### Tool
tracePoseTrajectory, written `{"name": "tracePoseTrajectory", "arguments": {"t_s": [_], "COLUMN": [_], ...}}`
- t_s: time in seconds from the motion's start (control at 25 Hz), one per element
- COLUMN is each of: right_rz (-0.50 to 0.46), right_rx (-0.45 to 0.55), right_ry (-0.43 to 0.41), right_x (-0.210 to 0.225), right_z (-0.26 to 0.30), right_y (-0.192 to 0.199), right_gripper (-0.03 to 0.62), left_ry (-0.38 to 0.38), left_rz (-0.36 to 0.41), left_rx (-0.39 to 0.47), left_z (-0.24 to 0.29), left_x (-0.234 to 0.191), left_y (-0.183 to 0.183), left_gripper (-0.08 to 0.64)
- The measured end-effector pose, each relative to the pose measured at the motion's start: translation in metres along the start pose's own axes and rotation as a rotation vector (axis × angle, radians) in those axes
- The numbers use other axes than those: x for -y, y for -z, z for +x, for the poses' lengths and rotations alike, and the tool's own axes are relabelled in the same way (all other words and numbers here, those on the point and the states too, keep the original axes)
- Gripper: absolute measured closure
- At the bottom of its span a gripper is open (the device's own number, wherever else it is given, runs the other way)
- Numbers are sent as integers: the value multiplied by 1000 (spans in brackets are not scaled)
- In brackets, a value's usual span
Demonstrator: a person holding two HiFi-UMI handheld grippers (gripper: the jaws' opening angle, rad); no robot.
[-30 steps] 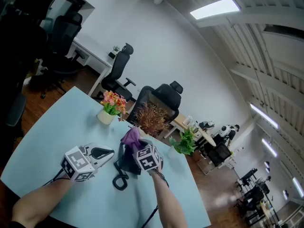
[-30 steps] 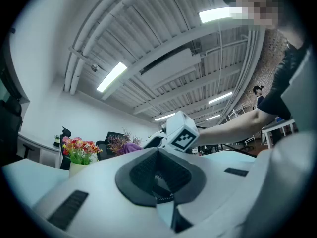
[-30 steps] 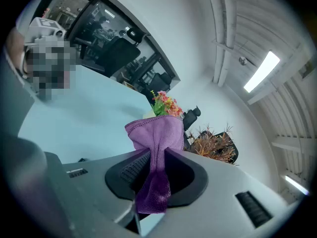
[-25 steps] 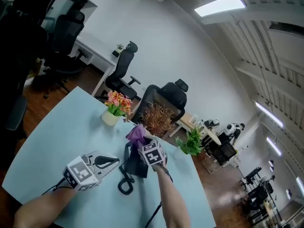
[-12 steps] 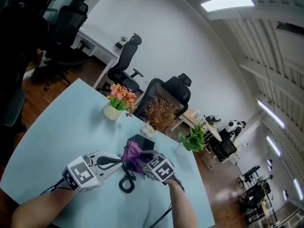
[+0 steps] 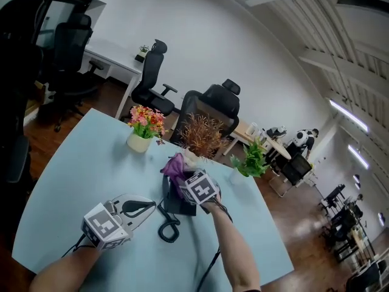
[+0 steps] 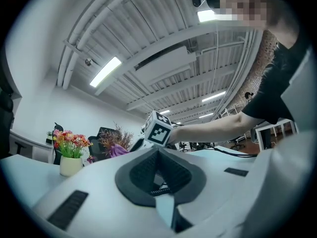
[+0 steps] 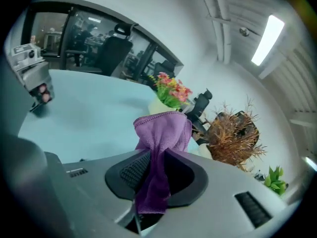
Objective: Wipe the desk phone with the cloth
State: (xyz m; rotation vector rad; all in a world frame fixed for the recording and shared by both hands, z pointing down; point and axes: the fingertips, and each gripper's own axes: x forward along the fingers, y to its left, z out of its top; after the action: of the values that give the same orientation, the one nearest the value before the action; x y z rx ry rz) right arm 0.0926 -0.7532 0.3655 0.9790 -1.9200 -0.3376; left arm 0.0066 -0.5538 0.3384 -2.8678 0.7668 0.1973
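light-blue table (image 6: 79, 175) carries a potted flower arrangement (image 6: 143, 129), a dried brown plant (image 6: 200, 137) and a green plant (image 6: 250, 160) along its far edge. black office chairs (image 6: 220, 109) stand behind it, a white desk (image 6: 112, 61) beyond.

Head view looks down on the table (image 6: 79, 163); both gripper views skim low across it, sharing the flowers (image 7: 69, 142).
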Motion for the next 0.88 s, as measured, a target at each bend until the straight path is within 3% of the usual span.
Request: {"name": "tracePoseTrajectory", "arguments": {"t_s": [0.24, 0.36, 0.44, 0.6, 0.68, 0.76, 0.88], "right_rz": [-123, -172, -125, 168, 245, 236, 181], "right_rx": [-31, -72, -33, 115, 117, 72, -19], "right_ry": [-237, -347, -301, 6, 118, 147, 96], "right_x": [-102, -128, -101, 24, 65, 78, 67], "right_z": [-37, -58, -60, -45, -28, -6, 10], "right_y": [46, 65, 57, 20, 18, 22, 39], "right_gripper": [523, 523, 522, 522, 522, 520, 520], "left_ry": [3, -4, -9, -16, -14, -15, -14], "left_rz": [-5, -22, -31, -30, -32, -22, -25], "left_rx": [-3, -4, -3, -9, -8, -10, -22], "left_z": [3, 4, 4, 9, 12, 15, 18], "left_x": [-3, -6, -9, -5, 1, 4, 4], "left_y": [5, 7, 10, 9, 9, 10, 15], "left_gripper": [566, 567, 568, 568, 566, 568, 568]}}
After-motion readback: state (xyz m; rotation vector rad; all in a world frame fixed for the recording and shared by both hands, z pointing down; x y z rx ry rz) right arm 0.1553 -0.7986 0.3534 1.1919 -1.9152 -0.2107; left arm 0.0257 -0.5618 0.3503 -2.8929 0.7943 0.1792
